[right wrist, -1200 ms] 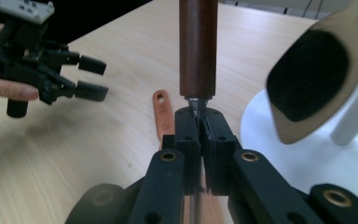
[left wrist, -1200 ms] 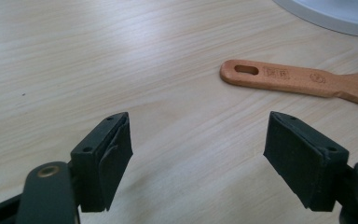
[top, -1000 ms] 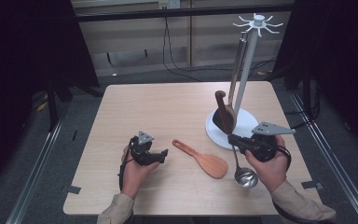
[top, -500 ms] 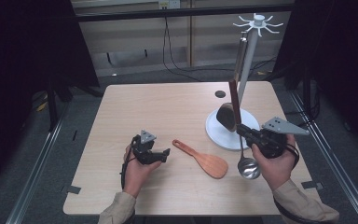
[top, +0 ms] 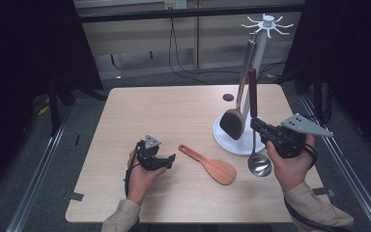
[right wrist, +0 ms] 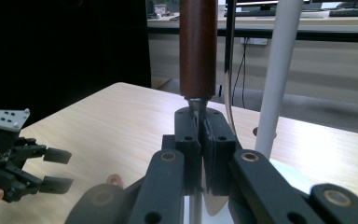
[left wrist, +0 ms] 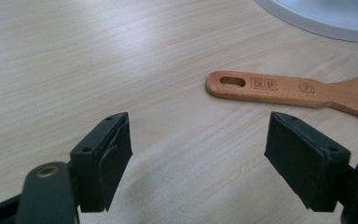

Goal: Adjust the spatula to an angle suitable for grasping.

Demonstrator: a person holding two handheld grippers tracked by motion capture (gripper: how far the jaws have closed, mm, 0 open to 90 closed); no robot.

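Note:
A metal ladle (top: 260, 165) with a dark brown handle (top: 252, 92) stands nearly upright beside the rack's white base (top: 224, 141). My right gripper (top: 258, 126) is shut on its metal shaft just under the handle (right wrist: 198, 46); the shaft is pinched between the jaws. A light wooden rice paddle (top: 212, 164) lies flat on the table. My left gripper (top: 166, 162) rests just left of it, open and holding nothing. The paddle's handle end (left wrist: 270, 86) lies ahead of its jaws. A dark wooden spoon (top: 233, 123) hangs from the rack.
The rack's white pole (top: 256, 72) rises to a ring of hooks (top: 268, 24) at the back right; the pole (right wrist: 279, 70) stands close behind the ladle. A small dark disc (top: 228, 97) lies left of the rack. The table edge runs near my right hand.
My right gripper has risen and drawn slightly right, bringing the ladle from a lean to nearly upright, its bowl hanging low. The left gripper and the paddle have not moved.

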